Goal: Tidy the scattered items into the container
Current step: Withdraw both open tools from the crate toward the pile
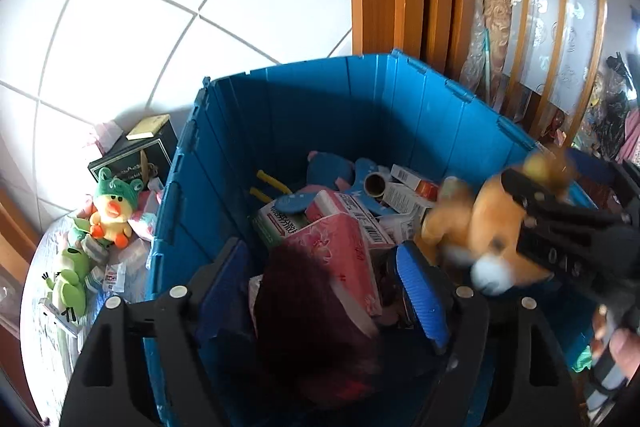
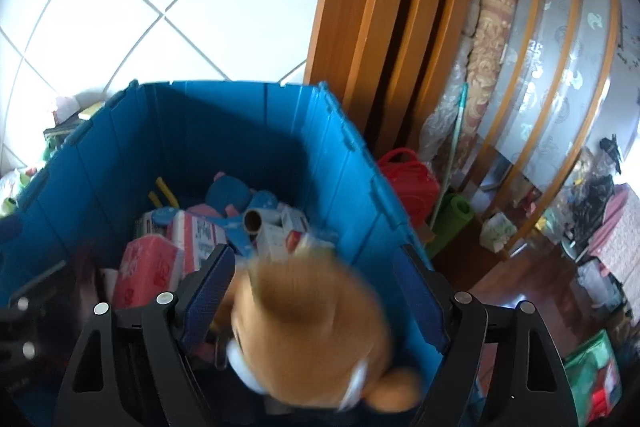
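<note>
A blue plastic bin (image 1: 360, 115) (image 2: 220, 131) holds pink tissue packs (image 1: 344, 239), cartons, a cardboard tube (image 2: 253, 220) and a blue plush. My left gripper (image 1: 322, 251) hangs open over the bin's near side, and a dark maroon fuzzy thing (image 1: 312, 307), blurred, lies between and below its blue pads without touching them. My right gripper (image 2: 316, 255) (image 1: 520, 211) is open over the bin's right side. A blurred orange-and-white plush animal (image 2: 312, 323) (image 1: 480, 227) sits in the gap between its pads, with space showing on both sides.
Left of the bin, a yellow duck plush (image 1: 112, 211), a green frog toy (image 1: 72, 279), small packets and a black box (image 1: 136, 155) lie on a table. Right of the bin stand a red case (image 2: 408, 183), a green roll (image 2: 452, 219) and a wooden door frame (image 2: 360, 47).
</note>
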### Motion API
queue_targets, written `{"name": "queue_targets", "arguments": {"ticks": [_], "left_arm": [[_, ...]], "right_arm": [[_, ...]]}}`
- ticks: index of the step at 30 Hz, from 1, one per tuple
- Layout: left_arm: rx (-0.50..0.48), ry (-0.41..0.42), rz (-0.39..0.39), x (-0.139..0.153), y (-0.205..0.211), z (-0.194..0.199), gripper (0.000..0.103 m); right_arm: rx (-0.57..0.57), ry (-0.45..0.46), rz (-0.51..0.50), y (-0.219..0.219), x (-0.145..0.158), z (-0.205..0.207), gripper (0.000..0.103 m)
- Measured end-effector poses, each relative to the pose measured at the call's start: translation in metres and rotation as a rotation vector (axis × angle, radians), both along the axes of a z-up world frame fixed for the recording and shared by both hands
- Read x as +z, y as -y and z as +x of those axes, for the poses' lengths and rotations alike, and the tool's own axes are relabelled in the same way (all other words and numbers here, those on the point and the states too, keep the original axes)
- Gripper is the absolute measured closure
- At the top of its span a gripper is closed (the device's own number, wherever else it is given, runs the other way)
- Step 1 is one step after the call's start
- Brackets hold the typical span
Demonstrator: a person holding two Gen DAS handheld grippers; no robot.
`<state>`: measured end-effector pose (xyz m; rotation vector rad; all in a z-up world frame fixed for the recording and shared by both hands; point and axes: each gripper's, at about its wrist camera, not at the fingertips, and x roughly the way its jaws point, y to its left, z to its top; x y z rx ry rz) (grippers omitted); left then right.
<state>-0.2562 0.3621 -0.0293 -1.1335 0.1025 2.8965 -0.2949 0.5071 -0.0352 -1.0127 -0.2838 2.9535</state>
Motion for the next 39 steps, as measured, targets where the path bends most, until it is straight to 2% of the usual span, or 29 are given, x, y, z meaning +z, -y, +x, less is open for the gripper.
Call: {"name": "queue_targets", "arguments": {"ticks": [4,10,17,20,22,29,34,39], "left_arm": [[-0.003,-0.023,0.009,0.002,0.002,0.015,0.026],[0.003,-0.079,0.016,0.007,0.008,0.044,0.022],[0.045,-0.166,0.03,0.013,0.023,0.089,0.014],[0.079,-0.199,0.037,0.015,0.036,0.11,0.013],[0.116,-0.22,0.022,0.016,0.049,0.125,0.013],[0.295,-0.229,0.002,0.009,0.125,0.164,0.013],[0.418,-0.213,0.02,-0.002,0.205,0.187,0.013],[0.498,-0.181,0.026,-0.021,0.294,0.209,0.013]], "right_arm": [[0.009,-0.027,-0.018,-0.004,0.011,0.012,0.019],[0.035,-0.048,-0.067,-0.011,0.011,0.041,0.018],[0.062,-0.103,-0.15,-0.011,0.008,0.086,0.007],[0.092,-0.13,-0.196,-0.003,0.009,0.105,0.0],[0.125,-0.143,-0.223,0.007,0.01,0.115,0.0],[0.298,-0.166,-0.295,0.078,0.019,0.135,0.0],[0.43,-0.202,-0.324,0.155,0.027,0.154,0.0],[0.524,-0.211,-0.38,0.244,0.025,0.171,0.0]]}}
